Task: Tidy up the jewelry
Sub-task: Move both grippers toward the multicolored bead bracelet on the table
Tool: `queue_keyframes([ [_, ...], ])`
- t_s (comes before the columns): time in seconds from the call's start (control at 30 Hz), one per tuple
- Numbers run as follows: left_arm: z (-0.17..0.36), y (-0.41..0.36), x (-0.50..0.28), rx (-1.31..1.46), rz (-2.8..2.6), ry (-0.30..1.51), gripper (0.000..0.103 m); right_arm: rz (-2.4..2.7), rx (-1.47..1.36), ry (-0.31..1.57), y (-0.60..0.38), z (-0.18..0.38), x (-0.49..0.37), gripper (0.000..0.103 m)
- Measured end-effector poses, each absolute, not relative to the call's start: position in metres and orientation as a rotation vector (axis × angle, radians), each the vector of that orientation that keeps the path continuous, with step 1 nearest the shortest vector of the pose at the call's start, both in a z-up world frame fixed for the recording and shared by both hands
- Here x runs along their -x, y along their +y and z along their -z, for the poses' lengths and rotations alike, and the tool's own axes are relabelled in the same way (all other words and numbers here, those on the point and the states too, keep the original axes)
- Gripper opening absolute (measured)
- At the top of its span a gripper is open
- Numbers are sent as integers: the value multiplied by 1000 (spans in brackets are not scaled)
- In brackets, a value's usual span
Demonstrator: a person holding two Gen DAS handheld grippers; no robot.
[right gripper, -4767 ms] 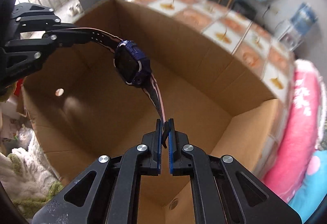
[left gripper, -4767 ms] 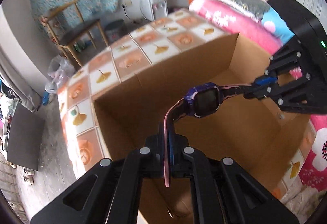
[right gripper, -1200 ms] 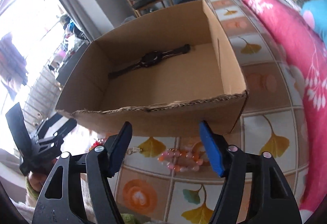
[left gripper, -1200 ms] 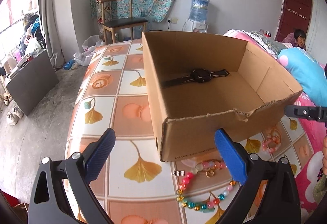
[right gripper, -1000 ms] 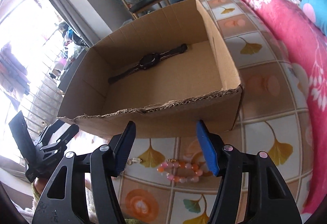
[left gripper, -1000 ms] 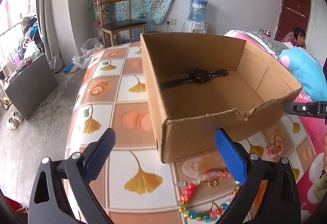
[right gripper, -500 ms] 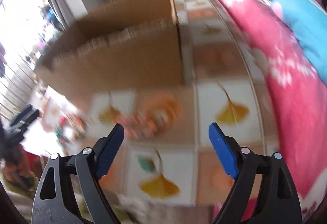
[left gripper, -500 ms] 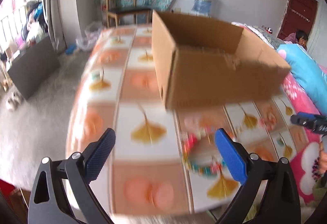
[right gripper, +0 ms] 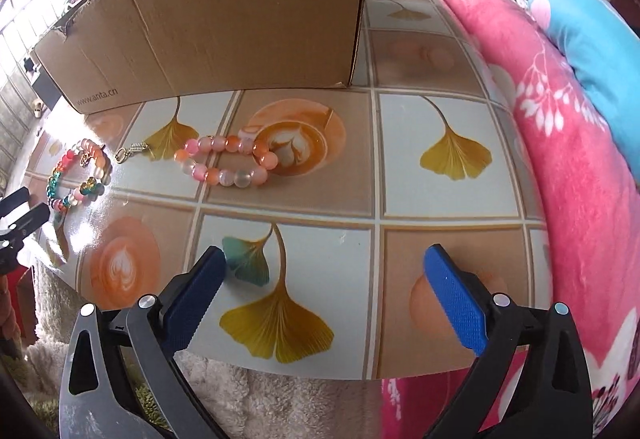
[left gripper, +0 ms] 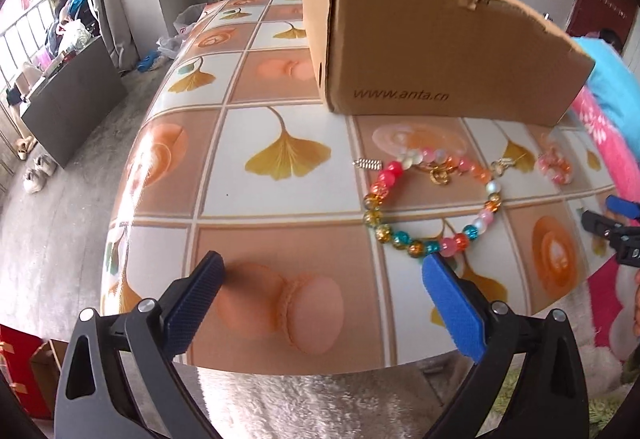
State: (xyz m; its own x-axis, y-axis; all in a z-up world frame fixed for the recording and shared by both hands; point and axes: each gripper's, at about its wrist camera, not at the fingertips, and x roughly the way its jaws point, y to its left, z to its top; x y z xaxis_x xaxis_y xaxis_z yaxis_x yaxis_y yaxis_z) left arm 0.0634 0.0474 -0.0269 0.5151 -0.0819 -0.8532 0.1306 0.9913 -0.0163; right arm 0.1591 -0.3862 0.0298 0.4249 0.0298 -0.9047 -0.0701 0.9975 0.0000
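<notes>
I am holding both sets of tongs wide and empty above the near edge of the tabletop [left gripper: 280,239]. The left tongs [left gripper: 320,303] are facing a multicoloured bead bracelet [left gripper: 432,199], the right tongs [right gripper: 324,299] a pink bead bracelet [right gripper: 228,163]. Both bracelets are lying just in front of the cardboard box [right gripper: 224,23], probably waiting to go inside.

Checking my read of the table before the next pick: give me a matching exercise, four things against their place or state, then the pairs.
1. multicoloured bracelet
2. pink-orange bracelet
3. cardboard box
4. left gripper

A. open, holding nothing
B. behind both bracelets
C. on the table, nearer the left gripper
D. on the table, nearer the pink blanket

Pairs: 1-C, 2-D, 3-B, 4-A
</notes>
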Motion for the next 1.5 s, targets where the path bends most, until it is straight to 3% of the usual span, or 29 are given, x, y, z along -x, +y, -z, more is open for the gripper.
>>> queue_keyframes([
  [0.47,27,45,-65,-87,133,1042,98,-80,94,1040,-380,-56,-141,95],
  [0.73,28,46,-65,-96,148,1026,98,-414,-49,939,-325,-85,-136,93],
  [0.93,28,47,-62,-95,160,995,98,-538,-156,1075,-289,-64,-152,64],
  [1.0,28,48,-62,-97,172,985,98,-540,-149,1110,-282,-60,-159,46],
  [1.3,29,54,-57,-101,246,935,98,-493,-66,1166,-259,-55,-173,23],
  [1.5,25,63,-54,-38,284,903,98,-480,-11,1175,-249,-52,-180,15],
])
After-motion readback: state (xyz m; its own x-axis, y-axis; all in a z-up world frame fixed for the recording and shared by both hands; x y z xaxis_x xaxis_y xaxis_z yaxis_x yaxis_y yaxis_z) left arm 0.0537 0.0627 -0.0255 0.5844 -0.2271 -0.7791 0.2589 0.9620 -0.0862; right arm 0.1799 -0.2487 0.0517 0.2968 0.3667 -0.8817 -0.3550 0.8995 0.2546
